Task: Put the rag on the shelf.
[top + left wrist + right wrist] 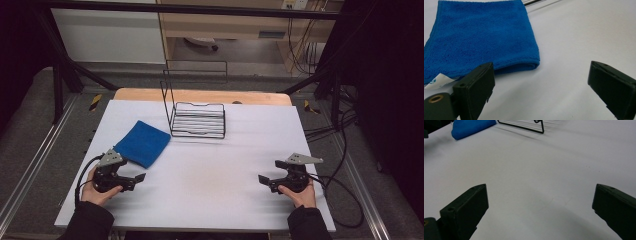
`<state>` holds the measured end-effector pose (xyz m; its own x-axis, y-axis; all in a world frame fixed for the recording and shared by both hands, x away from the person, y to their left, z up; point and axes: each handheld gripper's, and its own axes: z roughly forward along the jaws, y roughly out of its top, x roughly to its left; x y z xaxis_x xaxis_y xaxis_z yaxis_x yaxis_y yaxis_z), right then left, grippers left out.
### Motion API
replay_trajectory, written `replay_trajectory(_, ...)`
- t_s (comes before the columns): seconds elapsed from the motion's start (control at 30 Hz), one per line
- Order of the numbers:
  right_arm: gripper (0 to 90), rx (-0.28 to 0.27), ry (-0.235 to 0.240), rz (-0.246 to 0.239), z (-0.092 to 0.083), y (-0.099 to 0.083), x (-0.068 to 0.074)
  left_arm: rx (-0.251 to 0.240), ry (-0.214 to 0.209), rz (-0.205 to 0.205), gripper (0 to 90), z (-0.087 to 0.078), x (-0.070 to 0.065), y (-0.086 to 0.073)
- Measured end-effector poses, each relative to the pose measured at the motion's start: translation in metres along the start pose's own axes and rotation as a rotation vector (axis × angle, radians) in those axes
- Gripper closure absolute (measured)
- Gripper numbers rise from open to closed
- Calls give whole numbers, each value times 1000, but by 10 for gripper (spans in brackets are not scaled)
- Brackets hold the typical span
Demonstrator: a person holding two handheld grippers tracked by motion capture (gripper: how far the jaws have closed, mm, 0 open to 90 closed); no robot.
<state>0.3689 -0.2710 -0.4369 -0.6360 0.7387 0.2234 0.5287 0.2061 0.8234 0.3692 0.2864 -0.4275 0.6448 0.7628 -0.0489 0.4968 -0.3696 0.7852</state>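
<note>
A folded blue cloth (143, 143) lies on the white table (210, 165) at the left, with a white label at its near corner (435, 83). Behind it stands a black wire rack (197, 119). My left gripper (136, 182) rests low at the front left, just in front of the cloth (479, 37), open and with nothing between its jaws (541, 87). My right gripper (268, 172) sits at the front right, its jaws wide apart over bare table (540, 212). The cloth (471, 127) and the rack's base (524, 126) lie far off in the right gripper view.
Cables trail from both grippers off the table's sides. A black metal frame surrounds the table, and a wooden edge (200, 95) runs along its back. A wooden cabinet stands beyond.
</note>
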Motion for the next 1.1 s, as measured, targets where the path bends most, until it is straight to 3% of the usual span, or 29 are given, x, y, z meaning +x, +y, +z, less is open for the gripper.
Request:
replay_trajectory(0.63, 12, 13, -8, -4, 3, -1, 1, 10, 16, 0, 88, 3, -7, 9)
replay_trajectory(0.9, 12, 23, -12, -8, 4, -1, 1, 43, 44, 0, 149, 10, -11, 15)
replay_trajectory(1.1, 12, 34, -13, -19, 6, -2, 2, 90, 70, 25, 247, 20, -13, 21)
